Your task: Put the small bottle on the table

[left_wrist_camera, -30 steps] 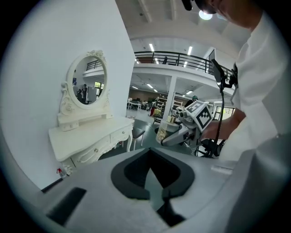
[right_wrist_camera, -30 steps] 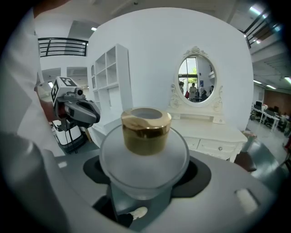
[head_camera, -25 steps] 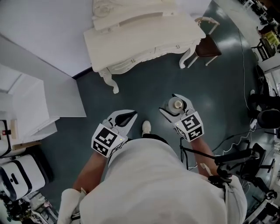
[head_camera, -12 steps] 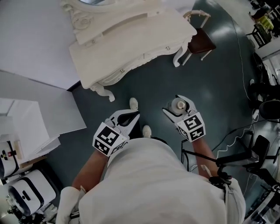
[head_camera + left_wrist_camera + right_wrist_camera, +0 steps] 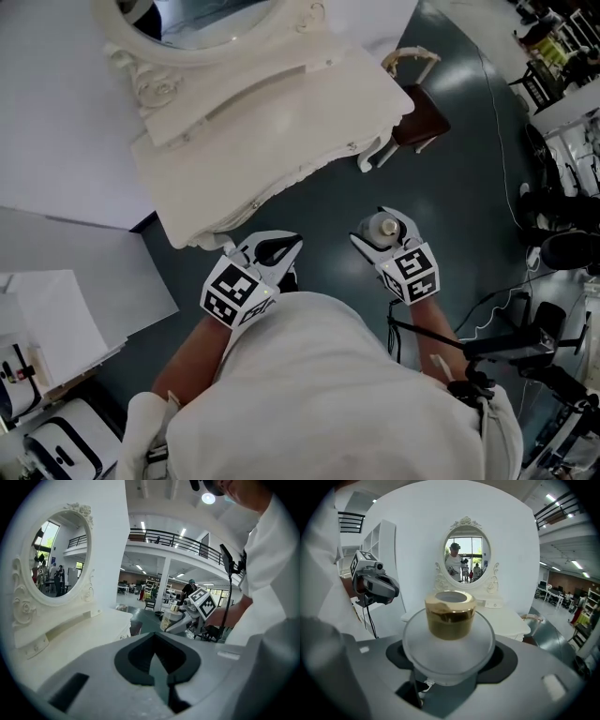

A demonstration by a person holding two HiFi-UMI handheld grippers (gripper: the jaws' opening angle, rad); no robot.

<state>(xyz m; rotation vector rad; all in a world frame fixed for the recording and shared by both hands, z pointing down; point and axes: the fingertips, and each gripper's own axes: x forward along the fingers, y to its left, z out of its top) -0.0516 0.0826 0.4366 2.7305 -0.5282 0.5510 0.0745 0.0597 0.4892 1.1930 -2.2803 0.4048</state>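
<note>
My right gripper [image 5: 373, 225] is shut on a small frosted bottle [image 5: 381, 226] with a gold cap. The bottle [image 5: 450, 620] stands upright between the jaws and fills the middle of the right gripper view. My left gripper [image 5: 279, 247] is held level with it to the left; its jaws are shut with nothing in them [image 5: 157, 653]. The white dressing table [image 5: 262, 122] stands just ahead of both grippers, its top bare. From the left gripper view I see the right gripper [image 5: 190, 616] carrying the bottle [image 5: 171, 617].
An oval mirror [image 5: 466, 557] rises from the back of the table [image 5: 506, 616]. A dark-seated chair [image 5: 417, 117] stands at the table's right end. White shelving and boxes [image 5: 56, 319] lie to the left, cables and stands [image 5: 553, 244] to the right.
The person has walked toward the dressing table, which now sits closer and larger in the head view. Both grippers keep their pose, and the bottle stays in the right one.
</note>
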